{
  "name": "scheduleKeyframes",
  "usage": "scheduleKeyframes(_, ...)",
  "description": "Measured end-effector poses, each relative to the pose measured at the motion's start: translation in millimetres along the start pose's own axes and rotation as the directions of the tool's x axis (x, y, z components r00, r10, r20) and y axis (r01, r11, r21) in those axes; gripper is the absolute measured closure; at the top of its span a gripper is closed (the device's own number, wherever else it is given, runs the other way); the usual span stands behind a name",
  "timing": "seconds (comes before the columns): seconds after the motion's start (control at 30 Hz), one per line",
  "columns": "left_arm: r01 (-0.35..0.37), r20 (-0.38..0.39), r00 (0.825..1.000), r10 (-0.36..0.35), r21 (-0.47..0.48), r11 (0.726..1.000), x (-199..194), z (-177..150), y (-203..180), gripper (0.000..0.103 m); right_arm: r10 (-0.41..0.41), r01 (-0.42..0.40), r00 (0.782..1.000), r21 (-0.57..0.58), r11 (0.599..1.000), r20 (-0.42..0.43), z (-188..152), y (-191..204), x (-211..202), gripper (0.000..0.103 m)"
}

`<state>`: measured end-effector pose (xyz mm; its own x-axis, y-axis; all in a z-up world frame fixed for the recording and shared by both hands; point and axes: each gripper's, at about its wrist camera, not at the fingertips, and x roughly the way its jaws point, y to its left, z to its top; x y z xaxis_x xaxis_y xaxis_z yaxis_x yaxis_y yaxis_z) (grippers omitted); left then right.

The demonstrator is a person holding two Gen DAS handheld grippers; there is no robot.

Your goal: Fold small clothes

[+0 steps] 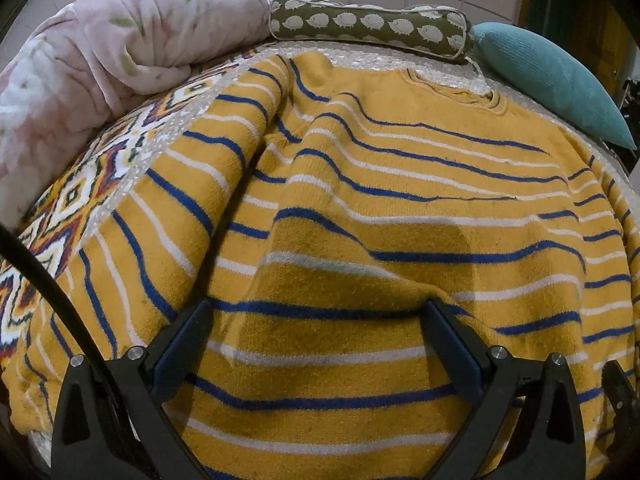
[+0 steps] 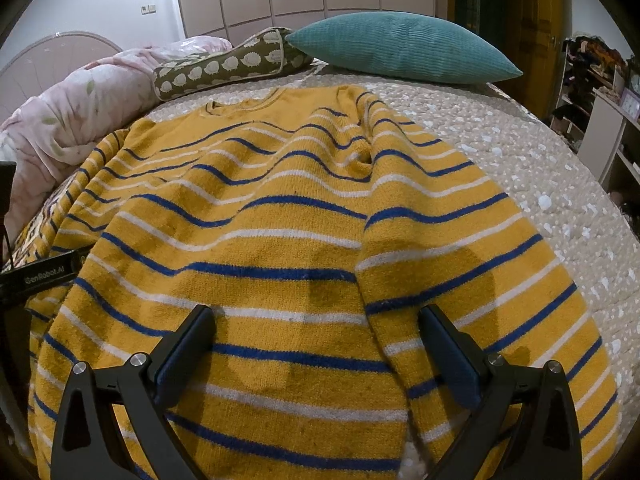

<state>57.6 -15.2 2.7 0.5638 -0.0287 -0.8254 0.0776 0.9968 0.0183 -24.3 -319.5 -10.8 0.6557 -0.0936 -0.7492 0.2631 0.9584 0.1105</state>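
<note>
A yellow sweater point(image 1: 400, 240) with blue and white stripes lies spread on the bed, collar at the far end. It also shows in the right wrist view point(image 2: 260, 240). Its left sleeve point(image 1: 192, 184) lies along the body's left side, and its right sleeve point(image 2: 460, 248) lies along the right side. My left gripper point(image 1: 316, 312) is open and empty, just above the lower body of the sweater. My right gripper point(image 2: 316, 316) is open and empty above the lower right part, near the sleeve seam. The left gripper's body point(image 2: 40, 276) shows at the left edge of the right wrist view.
A pink floral duvet point(image 1: 100, 60) is bunched at the far left. A green hedgehog-print bolster point(image 1: 368, 24) and a teal cushion point(image 2: 400, 48) lie past the collar. The beige speckled bedspread point(image 2: 540, 184) lies bare to the right. Shelves point(image 2: 600, 92) stand at far right.
</note>
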Motion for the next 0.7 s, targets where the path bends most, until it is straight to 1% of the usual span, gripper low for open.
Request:
scheduleKeyframes(0.2,-0.001,0.001,1.0,0.001,0.001,1.0,0.5,-0.5,-0.3,0.0,0.004,-0.004,1.0,0.004,1.0,0.003,-0.5,-0.6,-0.4,0.0)
scheduleKeyframes(0.33,-0.002,0.001,1.0,0.002,0.0,1.0,0.4,-1.0,-0.9,0.0,-0.021,0.021,1.0,-0.011,1.0,-0.004,-0.2,3.3,1.1,0.0)
scheduleKeyframes(0.47,-0.002,0.002,1.0,0.002,0.0,1.0,0.4,-1.3,-1.3,0.0,-0.01,0.01,1.0,-0.003,1.0,-0.001,-0.1,1.1,0.5,0.0)
scheduleKeyframes(0.7,-0.002,0.002,1.0,0.002,0.0,1.0,0.5,-1.6,-1.5,0.0,-0.02,0.02,1.0,-0.01,1.0,-0.005,0.4,3.5,1.2,0.0)
